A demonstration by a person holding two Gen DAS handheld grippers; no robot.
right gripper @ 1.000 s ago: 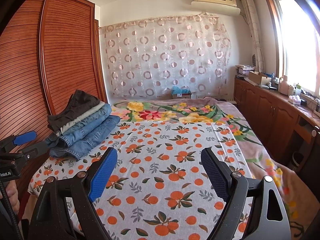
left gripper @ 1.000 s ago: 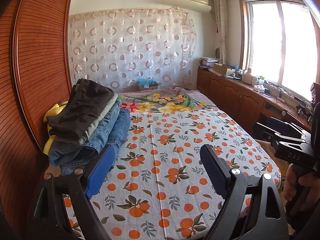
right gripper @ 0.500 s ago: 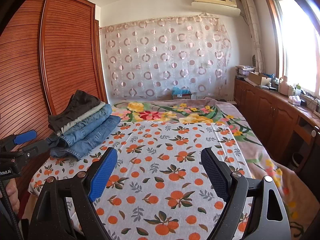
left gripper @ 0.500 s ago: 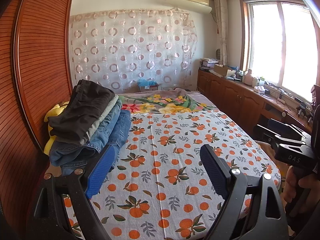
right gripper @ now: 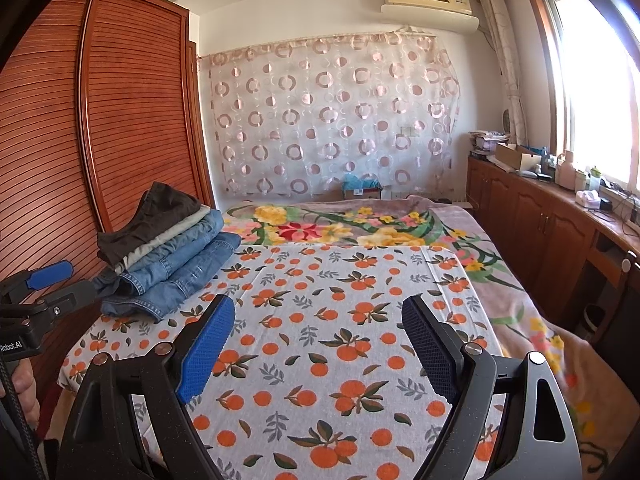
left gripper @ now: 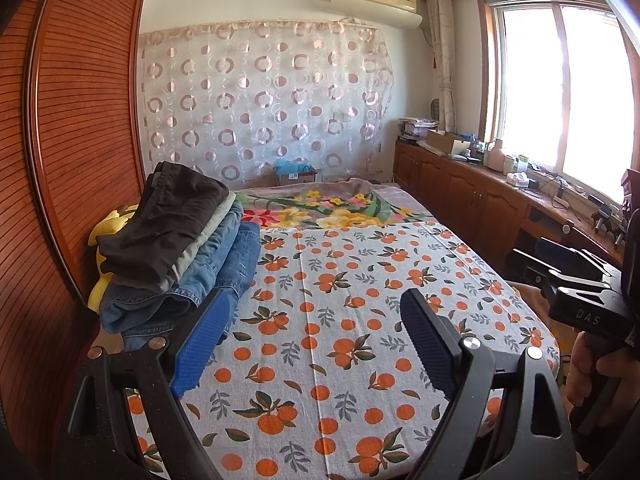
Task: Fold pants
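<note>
Grippers (left gripper: 314,336) (right gripper: 318,340) level, spread, above bedsheet (right gripper: 320,280).

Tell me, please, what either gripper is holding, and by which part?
Nothing. The left gripper and right gripper are both open over the bed; the pants lie untouched.

Glossy slatted wood fronts the wardrobe (right gripper: 132,120), a matt printed cotton sheet (right gripper: 320,340) covers the bed beside stacked blue denim jeans (right gripper: 180,272), and both grippers (left gripper: 312,344) (right gripper: 316,348) show black plastic with ribbed rubbery pads (right gripper: 206,352).
</note>
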